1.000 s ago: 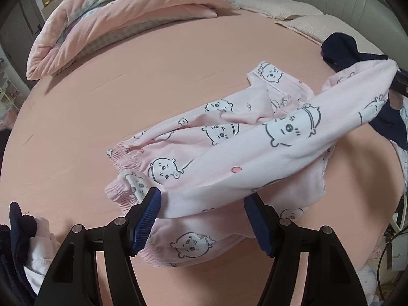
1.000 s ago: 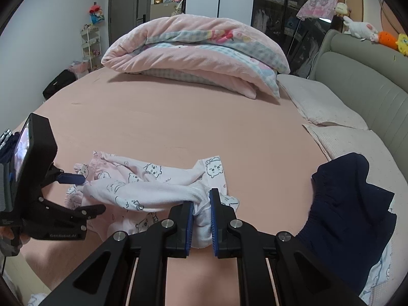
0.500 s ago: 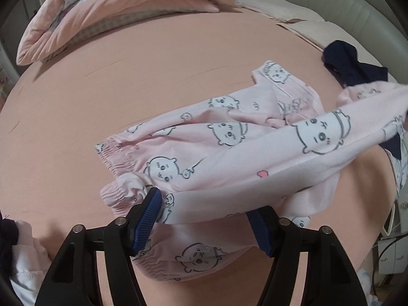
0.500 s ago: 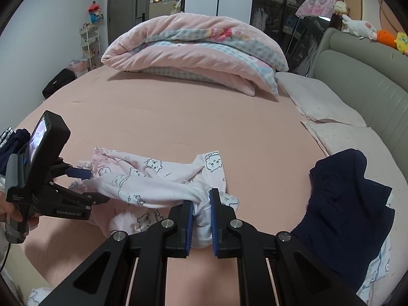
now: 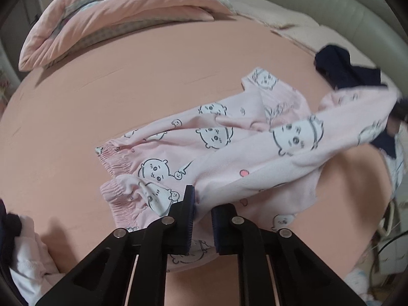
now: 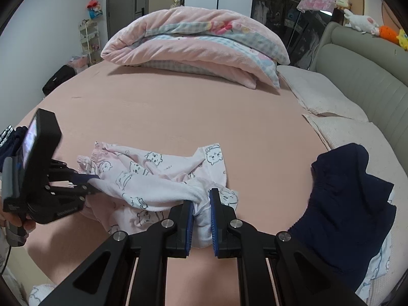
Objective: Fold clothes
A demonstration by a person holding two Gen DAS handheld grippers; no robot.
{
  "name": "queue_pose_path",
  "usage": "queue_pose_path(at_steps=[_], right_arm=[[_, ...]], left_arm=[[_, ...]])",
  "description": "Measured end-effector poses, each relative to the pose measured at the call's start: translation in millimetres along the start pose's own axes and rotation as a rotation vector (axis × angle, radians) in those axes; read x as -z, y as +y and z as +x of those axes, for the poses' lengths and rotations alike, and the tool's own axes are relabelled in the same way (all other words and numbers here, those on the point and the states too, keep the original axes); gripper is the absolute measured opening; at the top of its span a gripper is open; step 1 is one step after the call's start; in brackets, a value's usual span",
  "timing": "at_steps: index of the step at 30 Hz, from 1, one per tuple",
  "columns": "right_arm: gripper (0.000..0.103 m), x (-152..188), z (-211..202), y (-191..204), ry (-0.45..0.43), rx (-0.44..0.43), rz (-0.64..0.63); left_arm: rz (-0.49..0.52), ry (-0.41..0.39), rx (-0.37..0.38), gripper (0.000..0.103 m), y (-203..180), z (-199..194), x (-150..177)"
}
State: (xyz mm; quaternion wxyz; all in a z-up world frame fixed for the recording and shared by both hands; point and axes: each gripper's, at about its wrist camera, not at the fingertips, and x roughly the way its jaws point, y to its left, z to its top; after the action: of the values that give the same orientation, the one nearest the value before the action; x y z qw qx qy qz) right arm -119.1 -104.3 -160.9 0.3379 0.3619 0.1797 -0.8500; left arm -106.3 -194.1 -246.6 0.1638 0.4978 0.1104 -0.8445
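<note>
Pink pyjama trousers (image 5: 209,137) on bed: left tongs (image 5: 202,219) and right tongs (image 6: 201,215) both clenched on fabric.

Counted: two grippers, left gripper (image 5: 202,219) and right gripper (image 6: 200,223); one pink printed pyjama garment (image 6: 153,176); one navy garment (image 6: 341,204); one folded duvet (image 6: 193,48); two pillows (image 6: 316,91).

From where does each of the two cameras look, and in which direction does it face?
Left wrist: on the left gripper, facing across the bed toward the headboard side; its fingers pinch the pink pajama pants.
Right wrist: on the right gripper, facing the folded quilt; its fingers clamp the pants' other end; the left gripper shows at left.
Shared: pants, bed, quilt, navy garment.
</note>
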Motion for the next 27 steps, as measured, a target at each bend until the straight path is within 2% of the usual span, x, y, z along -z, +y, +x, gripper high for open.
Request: queue_pose_path(at_steps=[9, 14, 18, 21, 23, 25, 26, 27], right_arm=[[0.009, 9, -13, 4, 0.011, -0.002, -0.022], [0.009, 12, -19, 4, 0.014, -0.021, -0.007], [0.009, 16, -28, 6, 0.006, -0.043, -0.004], [0.009, 19, -33, 11, 0.000, -0.031, -0.036], [0.009, 20, -35, 13, -0.002, -0.033, -0.047], [0.009, 18, -36, 12, -0.005, -0.033, -0.048], [0.009, 18, -36, 11, -0.007, -0.035, -0.045], [0.009, 17, -36, 11, -0.008, -0.038, -0.042]], left_arm=[[-0.010, -0.025, -0.003, 0.008, -2, -21, 8], [-0.072, -0.042, 0.038, 0.008, -1, -37, 16], [-0.081, -0.061, 0.064, 0.008, -4, -48, 20], [-0.088, -0.028, 0.098, 0.008, -4, -43, 22], [-0.088, -0.003, 0.092, 0.009, -7, -39, 25], [-0.076, 0.011, 0.068, 0.013, -11, -36, 28], [-0.057, 0.011, 0.048, 0.021, -15, -34, 30], [-0.039, 0.012, 0.037, 0.039, -18, -34, 31]])
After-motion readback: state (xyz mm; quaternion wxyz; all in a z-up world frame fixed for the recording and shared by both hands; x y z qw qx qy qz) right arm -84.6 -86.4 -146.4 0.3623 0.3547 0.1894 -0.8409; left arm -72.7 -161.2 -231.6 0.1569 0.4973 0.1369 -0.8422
